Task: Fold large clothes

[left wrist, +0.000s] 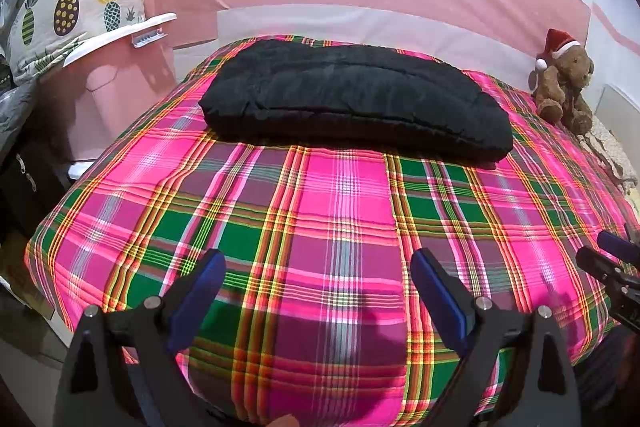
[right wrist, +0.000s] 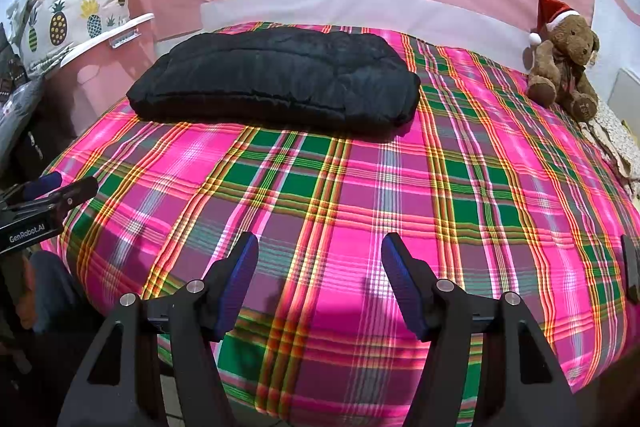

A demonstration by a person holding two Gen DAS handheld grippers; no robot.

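A black padded garment lies folded into a thick long bundle at the far side of the bed; it also shows in the right wrist view. My left gripper is open and empty, hovering above the near part of the bed, well short of the garment. My right gripper is open and empty, also above the near part of the bed. Each gripper shows at the edge of the other's view: the right gripper and the left gripper.
The bed carries a pink and green plaid cover. A teddy bear with a Santa hat sits at the far right corner. A pink bin with pineapple-print fabric stands at the left. A pink wall is behind.
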